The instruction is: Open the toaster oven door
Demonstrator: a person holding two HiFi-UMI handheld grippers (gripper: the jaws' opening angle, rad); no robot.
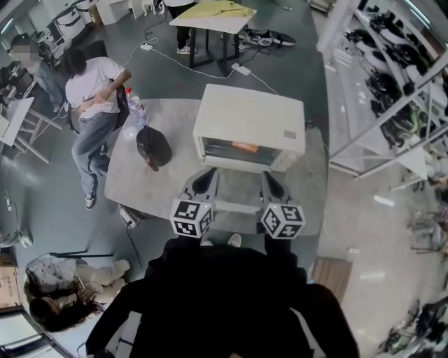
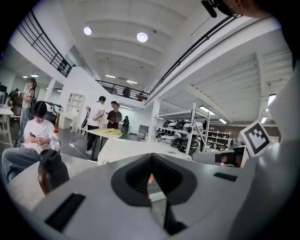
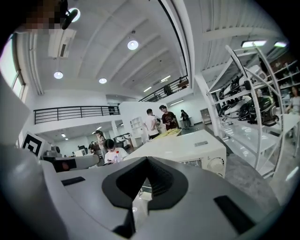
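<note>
The white toaster oven (image 1: 248, 119) stands on the grey table (image 1: 133, 182), with something orange behind its front window. A white bar (image 1: 238, 207) lies across between the two grippers; it looks like the handle of the door folded down flat. My left gripper (image 1: 210, 172) and right gripper (image 1: 268, 175) point at the oven's front, side by side, jaws together and nothing held. In the left gripper view the left gripper (image 2: 151, 183) faces the oven (image 2: 126, 150). In the right gripper view the right gripper (image 3: 140, 187) has the oven (image 3: 187, 150) and its knob ahead on the right.
A black bag (image 1: 153, 147) and a clear bottle (image 1: 135, 108) sit on the table's left part. A person (image 1: 94, 91) sits just beyond that corner. White shelving (image 1: 392, 84) lines the right side. Cables and a table with yellow cloth (image 1: 213, 14) lie behind.
</note>
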